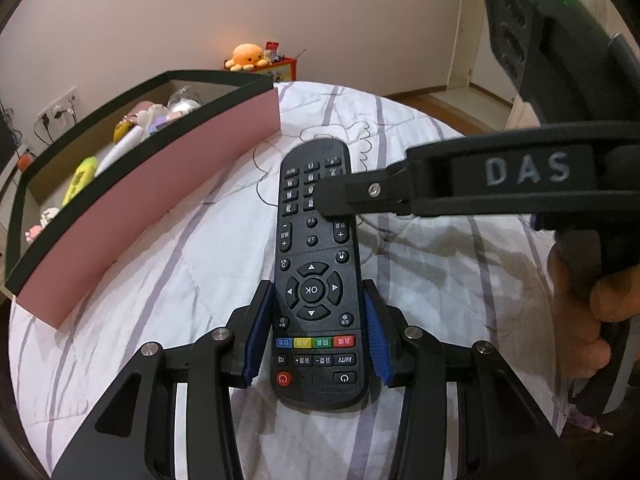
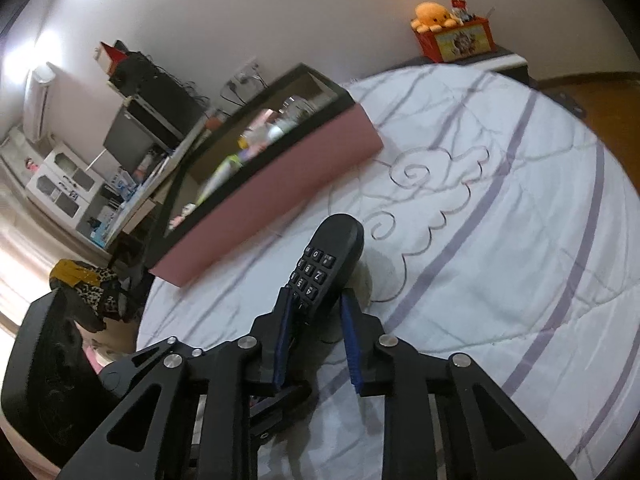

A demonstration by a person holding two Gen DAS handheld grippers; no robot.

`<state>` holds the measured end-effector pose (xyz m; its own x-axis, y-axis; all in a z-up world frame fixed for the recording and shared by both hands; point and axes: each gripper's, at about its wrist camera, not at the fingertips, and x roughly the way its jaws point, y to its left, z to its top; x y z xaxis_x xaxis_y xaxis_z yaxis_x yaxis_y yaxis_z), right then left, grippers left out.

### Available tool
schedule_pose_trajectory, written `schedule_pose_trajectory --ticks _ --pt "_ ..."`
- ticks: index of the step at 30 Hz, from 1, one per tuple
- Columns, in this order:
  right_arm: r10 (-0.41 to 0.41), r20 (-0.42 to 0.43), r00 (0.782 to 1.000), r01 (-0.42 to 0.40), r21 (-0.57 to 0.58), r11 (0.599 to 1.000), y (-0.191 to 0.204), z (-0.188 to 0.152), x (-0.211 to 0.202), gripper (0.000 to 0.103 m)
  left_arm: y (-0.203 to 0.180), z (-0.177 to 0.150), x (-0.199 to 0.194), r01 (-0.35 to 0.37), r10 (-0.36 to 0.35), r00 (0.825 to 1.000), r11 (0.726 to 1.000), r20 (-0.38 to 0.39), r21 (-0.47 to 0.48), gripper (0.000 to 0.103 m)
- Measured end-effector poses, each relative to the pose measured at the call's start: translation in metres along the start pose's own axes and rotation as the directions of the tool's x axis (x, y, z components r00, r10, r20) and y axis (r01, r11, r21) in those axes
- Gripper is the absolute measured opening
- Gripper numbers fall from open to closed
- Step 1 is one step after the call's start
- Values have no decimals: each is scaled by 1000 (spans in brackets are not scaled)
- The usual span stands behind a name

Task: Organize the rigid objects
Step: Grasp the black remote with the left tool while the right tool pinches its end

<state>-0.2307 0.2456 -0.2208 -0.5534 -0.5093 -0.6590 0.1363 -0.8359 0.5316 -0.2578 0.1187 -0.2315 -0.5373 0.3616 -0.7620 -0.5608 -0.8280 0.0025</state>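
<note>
We see one long box [image 1: 152, 200] on the bed [image 1: 440, 264] — pink outer walls, a black rim, a brown cardboard lining — and in it a loose jumble: a yellow tube, a white cylinder, a clear rounded jar and some small pastel pieces, too blurred in the right wrist view to count. Just beside the box lies one remote [image 1: 316, 280], a long black plastic slab with rounded ends, rubbery black buttons, a ring of arrow keys around OK, and a row of four coloured keys. It rests on the white quilt, which is soft, stitched, and crossed by pale purple stripes and a curly line drawing. Our left hand-held gripper [image 1: 316, 336] has its two ribbed blue pads clamped on the remote's long edges near the coloured keys. Our right hand-held gripper [image 2: 316, 344] is drawn nearly closed at the number-pad end; the remote's far end sits between its blue pads, but whether they press on it we cannot tell. Farther off, a red crate [image 2: 460, 42] holds an orange plush octopus [image 2: 434, 16] — and a few smaller toys.
</note>
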Motion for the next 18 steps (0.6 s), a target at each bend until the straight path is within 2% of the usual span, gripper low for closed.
schedule_pose_trajectory --ticks 5,9,18 --pt "16 28 999 -15 -31 999 10 -1 -12 21 -2 -3 -7 -32 32 999 999 12 -1 43" --pt "46 39 998 -44 -42 998 16 -1 -18 20 -13 -6 -19 -131 129 990 990 50 48 43" --pt "59 45 997 -56 -81 995 33 -1 -27 20 -10 -7 -34 -143 141 989 989 54 42 43"
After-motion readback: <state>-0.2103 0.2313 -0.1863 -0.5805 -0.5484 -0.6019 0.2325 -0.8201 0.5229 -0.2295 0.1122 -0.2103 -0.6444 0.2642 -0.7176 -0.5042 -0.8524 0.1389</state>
